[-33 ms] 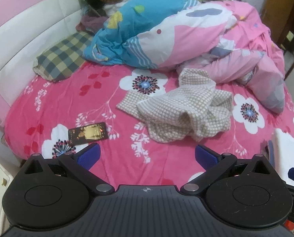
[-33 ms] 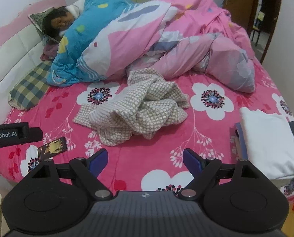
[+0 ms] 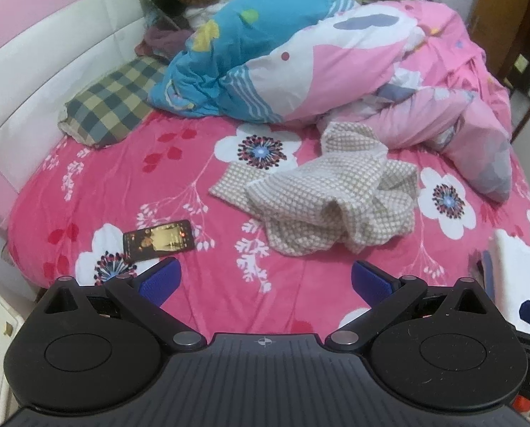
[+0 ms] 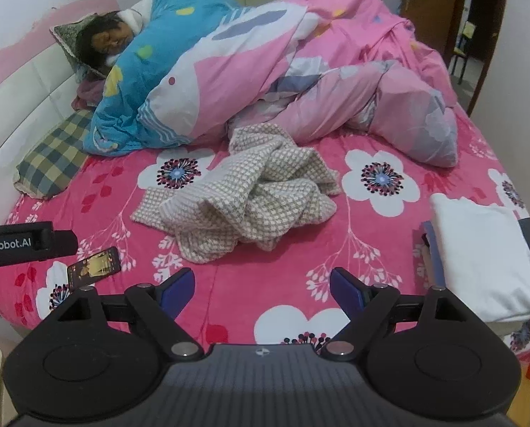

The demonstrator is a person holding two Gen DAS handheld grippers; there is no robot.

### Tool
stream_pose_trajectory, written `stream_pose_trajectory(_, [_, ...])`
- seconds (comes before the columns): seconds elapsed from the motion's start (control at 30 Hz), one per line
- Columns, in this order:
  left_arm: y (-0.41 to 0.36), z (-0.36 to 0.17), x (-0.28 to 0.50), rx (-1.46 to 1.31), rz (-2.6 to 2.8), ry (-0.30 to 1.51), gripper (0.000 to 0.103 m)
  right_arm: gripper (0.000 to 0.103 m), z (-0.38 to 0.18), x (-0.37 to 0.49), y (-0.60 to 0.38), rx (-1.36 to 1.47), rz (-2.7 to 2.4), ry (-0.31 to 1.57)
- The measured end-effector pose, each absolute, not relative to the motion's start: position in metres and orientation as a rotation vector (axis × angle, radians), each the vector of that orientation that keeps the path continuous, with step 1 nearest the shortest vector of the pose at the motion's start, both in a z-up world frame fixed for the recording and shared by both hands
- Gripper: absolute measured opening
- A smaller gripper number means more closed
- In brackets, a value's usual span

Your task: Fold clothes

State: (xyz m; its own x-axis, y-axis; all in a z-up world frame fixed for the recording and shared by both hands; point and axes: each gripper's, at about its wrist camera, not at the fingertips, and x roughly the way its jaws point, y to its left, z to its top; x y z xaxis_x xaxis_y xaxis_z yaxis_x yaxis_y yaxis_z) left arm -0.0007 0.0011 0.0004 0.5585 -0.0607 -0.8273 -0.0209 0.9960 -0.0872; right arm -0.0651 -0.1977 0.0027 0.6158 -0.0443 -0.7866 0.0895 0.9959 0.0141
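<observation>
A crumpled beige and white checked garment (image 3: 332,203) lies in a heap on the pink flowered bed sheet (image 3: 165,185); it also shows in the right wrist view (image 4: 250,195). My left gripper (image 3: 264,279) is open and empty, held above the near edge of the bed, short of the garment. My right gripper (image 4: 262,286) is open and empty too, near the bed's front edge, with the garment ahead and slightly left. The left gripper's body (image 4: 23,243) shows at the left edge of the right wrist view.
A phone (image 3: 158,240) lies on the sheet near the front left. A person (image 4: 105,41) sleeps under a blue and pink quilt (image 4: 247,71) at the back. A checked pillow (image 3: 112,106) lies left. Folded white cloth (image 4: 478,252) sits at the right edge.
</observation>
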Motion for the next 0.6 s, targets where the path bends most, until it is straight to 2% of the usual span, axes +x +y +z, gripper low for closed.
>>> stream_pose_trajectory(0.6, [0.023,0.010,-0.024,-0.073,-0.036,0.942,0.103,0.088,0.017,-0.083,-0.183,0.102,-0.116,0.894])
